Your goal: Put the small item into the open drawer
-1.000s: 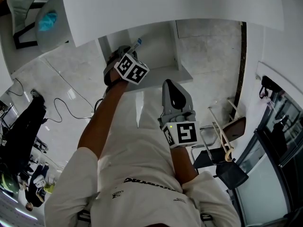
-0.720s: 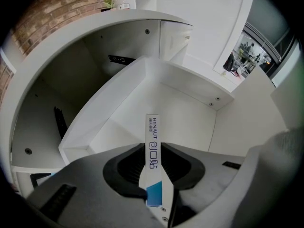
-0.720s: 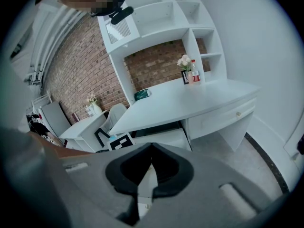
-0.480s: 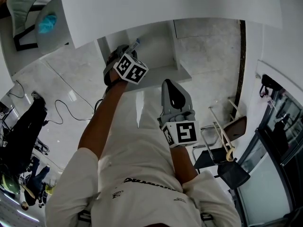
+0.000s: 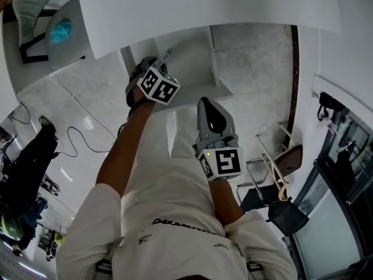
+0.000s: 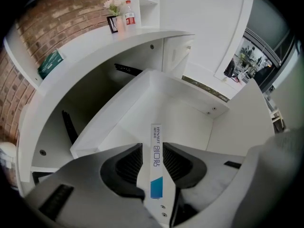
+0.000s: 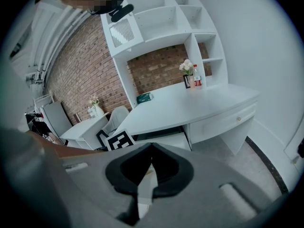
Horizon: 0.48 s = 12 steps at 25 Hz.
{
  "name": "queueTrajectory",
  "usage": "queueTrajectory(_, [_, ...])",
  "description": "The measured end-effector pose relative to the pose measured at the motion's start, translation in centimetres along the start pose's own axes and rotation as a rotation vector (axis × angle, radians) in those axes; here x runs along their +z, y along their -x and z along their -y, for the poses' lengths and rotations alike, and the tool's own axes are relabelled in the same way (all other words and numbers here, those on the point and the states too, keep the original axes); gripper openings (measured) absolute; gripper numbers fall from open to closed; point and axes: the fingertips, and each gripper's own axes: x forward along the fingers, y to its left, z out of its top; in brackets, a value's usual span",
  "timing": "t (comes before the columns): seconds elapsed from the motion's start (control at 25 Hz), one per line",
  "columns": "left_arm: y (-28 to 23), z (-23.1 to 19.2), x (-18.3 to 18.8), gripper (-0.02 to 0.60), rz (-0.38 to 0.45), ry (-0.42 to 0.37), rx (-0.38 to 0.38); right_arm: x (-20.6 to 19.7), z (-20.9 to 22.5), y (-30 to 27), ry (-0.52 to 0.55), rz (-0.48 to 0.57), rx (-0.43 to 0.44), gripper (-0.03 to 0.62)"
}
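— Head view first. Where is the strip?

— The strip [image 5: 166, 56] sticks out of the left gripper [image 5: 158, 63], above the open drawer [image 5: 192, 57] under the desk [image 5: 204, 7]. The right gripper [image 5: 207, 102] is near the person's lap, well apart from the drawer, and points at its front.

— And its jaws from up there?

— Tips together, with a dark drop-shaped gap behind them.

— Left gripper view?

— The left gripper [image 6: 152, 145] looks steeply down into the drawer [image 6: 190, 122]. Its jaws have just been opening and stand wide. The strip [image 6: 156, 170], white with a blue patch, is upright between them. A dark gap shows beside it on the picture's left, so that pad is off it. Its far end hangs over the drawer's bare floor.

— Right gripper view?

— The right gripper [image 7: 152, 146] has its jaws closed tip to tip, with nothing gripped. Past them are the desk [image 7: 190, 103], the pulled-out drawer [image 7: 166, 139] and the left gripper's marker cube [image 7: 119, 140].
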Motion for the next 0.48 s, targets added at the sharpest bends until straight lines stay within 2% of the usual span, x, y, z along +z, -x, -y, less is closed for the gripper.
queueTrajectory(0.48, [6.8, -0.5, 1.0, 0.129, 0.079, 0.064, 0.027, 3.0, -1.6, 2.1, 0.031, 0.054, 0.016, 0.0])
